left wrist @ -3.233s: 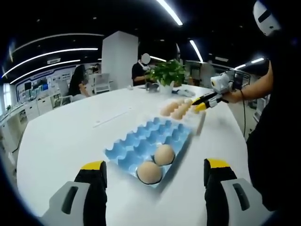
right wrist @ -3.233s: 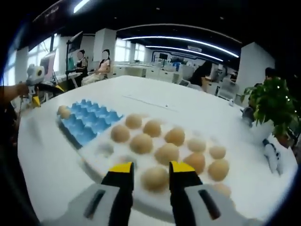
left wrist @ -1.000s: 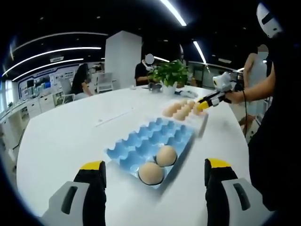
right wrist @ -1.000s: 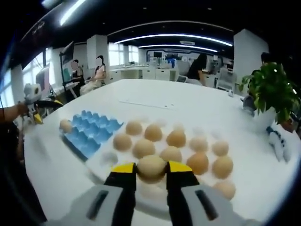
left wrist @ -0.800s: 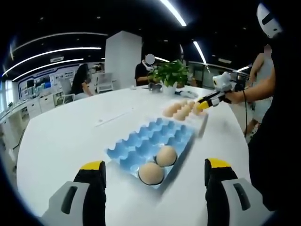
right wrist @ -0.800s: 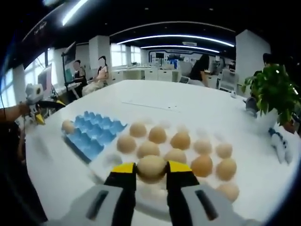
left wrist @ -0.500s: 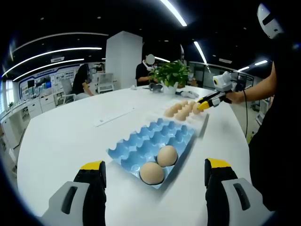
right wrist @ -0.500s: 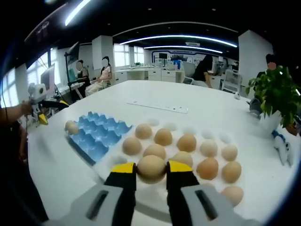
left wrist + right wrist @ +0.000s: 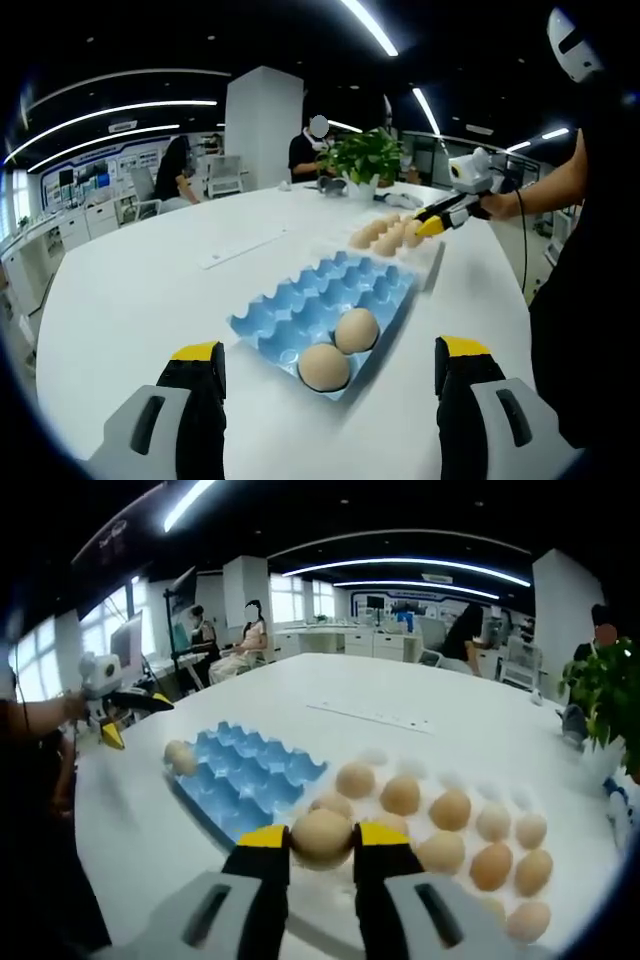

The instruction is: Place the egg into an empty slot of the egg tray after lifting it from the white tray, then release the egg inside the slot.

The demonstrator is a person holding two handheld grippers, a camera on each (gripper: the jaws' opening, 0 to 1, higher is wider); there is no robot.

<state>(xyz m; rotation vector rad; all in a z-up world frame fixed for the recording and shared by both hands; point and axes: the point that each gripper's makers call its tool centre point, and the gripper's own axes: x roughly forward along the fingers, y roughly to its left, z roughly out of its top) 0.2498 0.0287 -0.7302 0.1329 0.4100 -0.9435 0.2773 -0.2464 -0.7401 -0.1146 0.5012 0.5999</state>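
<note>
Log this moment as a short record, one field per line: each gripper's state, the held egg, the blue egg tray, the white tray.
right gripper: right gripper shut on the held egg, raised above the table
left gripper: left gripper open, jaws wide apart, holding nothing, pointed at the blue egg tray
blue egg tray: blue egg tray holds two eggs side by side at the end nearest the left gripper; the other slots are empty
white tray: white tray beside the blue one, still holding many eggs
surface: white table

No text, label, brand or number can be read here. The far wall displays are too blurred to make out.
</note>
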